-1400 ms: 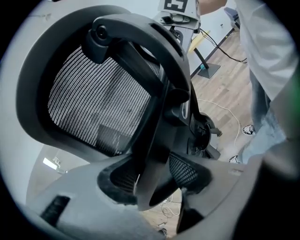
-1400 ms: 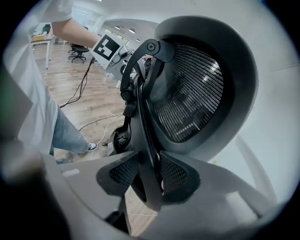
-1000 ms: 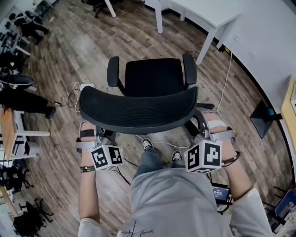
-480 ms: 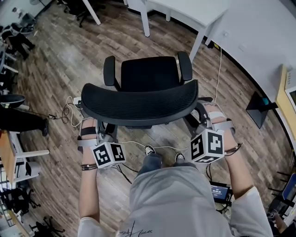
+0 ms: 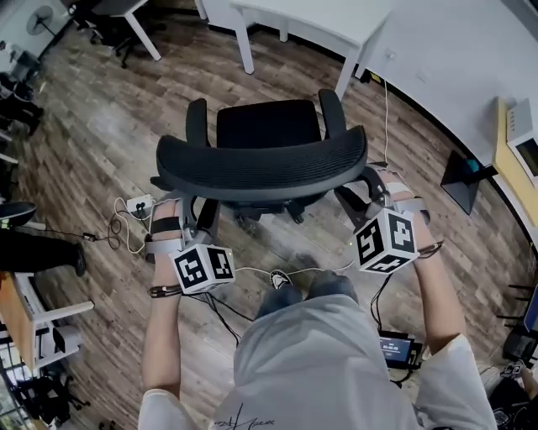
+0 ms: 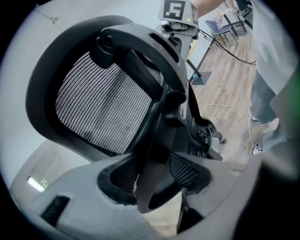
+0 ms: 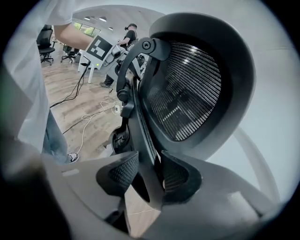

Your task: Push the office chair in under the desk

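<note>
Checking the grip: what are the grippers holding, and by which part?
Both hold the office chair by the black frame behind its backrest, the left gripper at one side, the right gripper at the other.

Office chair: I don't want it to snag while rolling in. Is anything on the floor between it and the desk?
Nothing visible: bare wood floor lies between the office chair and the desk. Loose cables lie behind the chair.
</note>
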`<act>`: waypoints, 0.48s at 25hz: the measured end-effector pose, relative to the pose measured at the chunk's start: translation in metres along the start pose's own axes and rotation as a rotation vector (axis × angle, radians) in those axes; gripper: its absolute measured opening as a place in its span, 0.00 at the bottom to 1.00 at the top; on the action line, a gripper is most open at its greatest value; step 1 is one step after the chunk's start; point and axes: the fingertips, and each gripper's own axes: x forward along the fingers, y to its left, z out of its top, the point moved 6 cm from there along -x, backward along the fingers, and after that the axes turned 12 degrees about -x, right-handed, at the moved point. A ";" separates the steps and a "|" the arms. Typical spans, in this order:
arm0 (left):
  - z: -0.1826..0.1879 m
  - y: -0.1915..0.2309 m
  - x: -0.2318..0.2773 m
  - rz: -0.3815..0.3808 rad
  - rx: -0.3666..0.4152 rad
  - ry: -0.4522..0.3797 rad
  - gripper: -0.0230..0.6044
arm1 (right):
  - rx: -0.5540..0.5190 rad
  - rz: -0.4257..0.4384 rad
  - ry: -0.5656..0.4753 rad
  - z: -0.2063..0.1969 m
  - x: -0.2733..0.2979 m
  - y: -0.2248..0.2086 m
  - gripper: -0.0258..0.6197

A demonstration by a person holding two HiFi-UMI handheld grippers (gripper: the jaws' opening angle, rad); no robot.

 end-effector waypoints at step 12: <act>-0.013 0.038 0.045 -0.011 -0.003 -0.063 0.37 | 0.044 -0.039 0.030 0.013 0.033 -0.025 0.28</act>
